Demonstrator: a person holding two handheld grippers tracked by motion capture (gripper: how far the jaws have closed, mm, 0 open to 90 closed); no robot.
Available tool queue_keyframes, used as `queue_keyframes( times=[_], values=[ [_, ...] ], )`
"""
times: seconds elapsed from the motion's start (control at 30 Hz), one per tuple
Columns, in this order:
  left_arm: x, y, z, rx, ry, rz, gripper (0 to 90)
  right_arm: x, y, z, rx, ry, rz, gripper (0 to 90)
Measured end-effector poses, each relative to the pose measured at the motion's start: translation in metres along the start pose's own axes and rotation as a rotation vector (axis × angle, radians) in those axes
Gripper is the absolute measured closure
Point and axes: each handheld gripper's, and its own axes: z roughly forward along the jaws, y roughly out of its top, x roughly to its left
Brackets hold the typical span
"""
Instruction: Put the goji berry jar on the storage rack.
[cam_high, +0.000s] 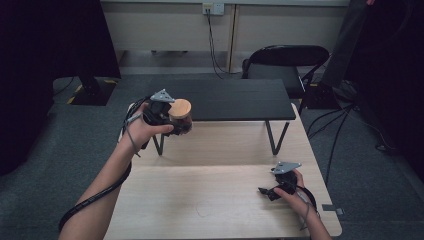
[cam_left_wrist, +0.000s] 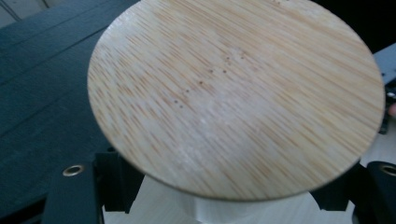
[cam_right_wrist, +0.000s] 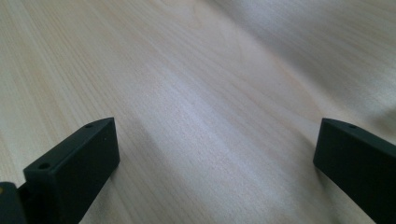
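The left gripper (cam_high: 176, 121) is raised above the table's left rear area, clamped on a jar (cam_high: 180, 118) with a round bamboo lid (cam_high: 180, 107). The jar sits upright between the jaws, its long axis near vertical and the lid facing up. In the left gripper view the lid (cam_left_wrist: 236, 95) tilts slightly toward the camera; its grain runs diagonally and it carries a few small dark specks. No brand, label or lettering is legible on the lid or the jar.

The jar hangs at the front left corner of a low black shelf (cam_high: 235, 99) that stands on angled metal legs at the rear of the light wooden table (cam_high: 210, 200). The shelf top is bare, with open room to the right of the jar.

The right gripper (cam_high: 267, 192) rests low near the table's right front edge, well apart from the jar. In the right gripper view its jaws stand wide apart with nothing between them, just above bare wood grain (cam_right_wrist: 201, 93). The table's middle and front left are unobstructed. A black chair (cam_high: 285, 62) stands behind the shelf.
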Motion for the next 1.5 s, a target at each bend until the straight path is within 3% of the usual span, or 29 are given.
queue_keyframes(
  times=[0.37,0.8,1.5],
  values=[
    [0.000,0.021,0.022,0.024,0.052,-0.027,25.6,0.000,0.000,0.000,-0.001,0.000,0.000,0.0],
    [0.004,0.033,0.043,0.014,0.088,-0.045,25.5,0.000,0.000,0.000,0.000,0.000,0.001,0.0],
    [0.009,0.036,0.067,-0.035,0.148,-0.125,24.9,0.000,0.000,0.000,-0.001,0.000,0.001,0.0]
  ],
)
